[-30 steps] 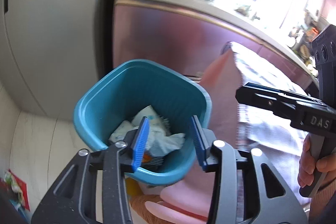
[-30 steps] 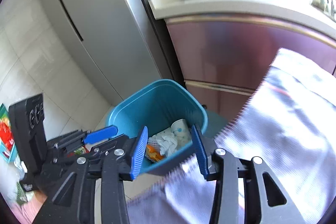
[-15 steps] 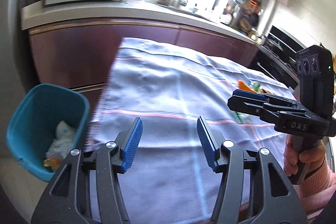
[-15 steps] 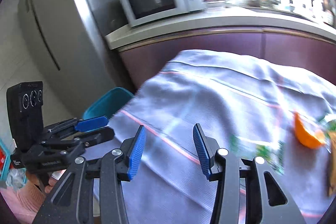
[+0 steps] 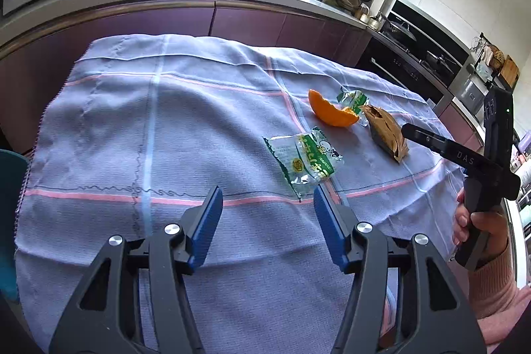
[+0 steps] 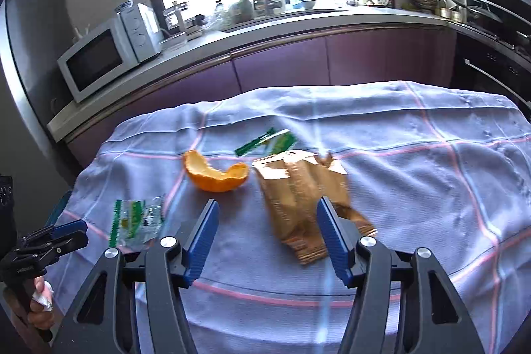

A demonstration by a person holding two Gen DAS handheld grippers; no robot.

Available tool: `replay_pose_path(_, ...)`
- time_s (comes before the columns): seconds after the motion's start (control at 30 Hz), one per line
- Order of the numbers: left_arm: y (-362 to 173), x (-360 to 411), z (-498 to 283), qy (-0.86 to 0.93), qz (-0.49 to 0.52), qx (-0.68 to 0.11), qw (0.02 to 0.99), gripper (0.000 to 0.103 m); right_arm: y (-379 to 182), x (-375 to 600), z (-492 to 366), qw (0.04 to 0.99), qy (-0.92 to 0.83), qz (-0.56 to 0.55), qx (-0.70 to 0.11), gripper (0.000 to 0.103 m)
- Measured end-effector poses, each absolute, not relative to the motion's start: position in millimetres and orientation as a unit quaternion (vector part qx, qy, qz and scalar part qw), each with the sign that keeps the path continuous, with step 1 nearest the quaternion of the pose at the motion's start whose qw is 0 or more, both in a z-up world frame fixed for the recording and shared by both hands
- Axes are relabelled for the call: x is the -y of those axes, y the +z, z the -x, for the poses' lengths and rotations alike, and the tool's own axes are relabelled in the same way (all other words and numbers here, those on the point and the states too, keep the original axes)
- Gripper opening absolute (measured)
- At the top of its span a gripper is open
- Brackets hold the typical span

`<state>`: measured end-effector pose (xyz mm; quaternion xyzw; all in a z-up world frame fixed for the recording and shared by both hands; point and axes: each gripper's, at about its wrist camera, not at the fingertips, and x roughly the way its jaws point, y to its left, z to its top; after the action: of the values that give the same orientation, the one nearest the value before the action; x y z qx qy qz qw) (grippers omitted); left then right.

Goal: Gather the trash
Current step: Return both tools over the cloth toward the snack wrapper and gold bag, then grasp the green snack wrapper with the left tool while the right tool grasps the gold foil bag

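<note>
Both the left gripper [image 5: 267,204] and right gripper [image 6: 267,219] are held released above the checked tablecloth [image 5: 166,121]. 4 items are seen: an orange peel [image 6: 215,176] at 11 o'clock of the right gripper, a brown paper bag [image 6: 298,198] at 1 o'clock, a clear snack wrapper [image 5: 303,160], and what appears to be a 2nd green wrapper [image 6: 268,141], blurred.

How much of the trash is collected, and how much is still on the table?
Both grippers, left gripper and right gripper, are open and hold nothing. Four pieces still lie on the tablecloth: the clear green wrapper, the orange peel, the brown paper bag and a small green wrapper. What is already collected cannot be judged here.
</note>
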<state>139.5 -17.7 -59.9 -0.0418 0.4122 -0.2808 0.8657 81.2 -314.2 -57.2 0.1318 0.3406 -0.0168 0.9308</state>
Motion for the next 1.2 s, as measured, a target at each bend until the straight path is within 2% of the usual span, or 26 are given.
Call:
replay_pose_path(0.03, -61.5, 22.7, -141.4, -0.282, 0.041, -0.417, 0.863, 0.058, -59.9, 321.8, -83.1, 0.930, -0.026, -0.132, -0.343, 0.071)
replay_pose_path(0.07, -62.9, 27.5, -143.3, -0.282, 0.040, -0.422, 0.861, 0.058, -63.2, 329.1, -83.5, 0.928, -0.039, -0.129, -0.346, 0.073)
replay_pose_path(0.43, -79.8, 56.0, -175.1, -0.277, 0.037, -0.457, 0.844, 0.060, -86.7, 334.1, -100.3, 0.915, -0.022, -0.105, -0.390, 0.073)
replay_pose_path(0.5, -79.8, 56.9, -177.7, -0.279, 0.042, -0.460, 0.842, 0.060, -85.8, 334.3, -98.5, 0.915, -0.020, -0.107, -0.388, 0.065)
replay_pose_path(0.57, -80.0, 58.4, -179.6, -0.280, 0.046, -0.461, 0.840, 0.060, -87.0, 336.3, -97.6, 0.914, -0.018, -0.111, -0.391, 0.049)
replay_pose_path(0.63, -80.0, 61.0, -181.1, -0.280, 0.043, -0.461, 0.841, 0.055, -86.2, 337.4, -95.1, 0.914, -0.014, -0.115, -0.389, 0.045)
replay_pose_path(0.67, -80.1, 62.4, -181.4, -0.281, 0.041, -0.462, 0.840, 0.052, -85.9, 337.9, -93.9, 0.914, -0.011, -0.116, -0.389, 0.026)
replay_pose_path(0.7, -80.5, 63.9, -181.5, -0.280, 0.039, -0.463, 0.840, 0.048, -86.2, 338.5, -93.1, 0.913, -0.008, -0.119, -0.391, 0.015)
replay_pose_path(0.77, -80.8, 66.5, -180.6, -0.281, 0.035, -0.463, 0.840, 0.044, -87.6, 341.0, -90.3, 0.911, -0.001, -0.130, -0.391, 0.014)
replay_pose_path(0.9, -81.3, 69.8, -179.7, -0.283, 0.033, -0.465, 0.838, 0.027, -85.9, 345.4, -83.8, 0.913, 0.004, -0.147, -0.381, 0.005)
replay_pose_path(1.0, -81.7, 70.1, -179.1, -0.283, 0.033, -0.465, 0.838, 0.017, -83.6, 346.1, -80.4, 0.914, 0.010, -0.152, -0.375, 0.003)
replay_pose_path(1.2, -78.5, 69.0, -174.2, -0.284, 0.032, -0.457, 0.842, 0.013, -84.5, 352.8, -71.5, 0.909, 0.019, -0.181, -0.374, 0.004)
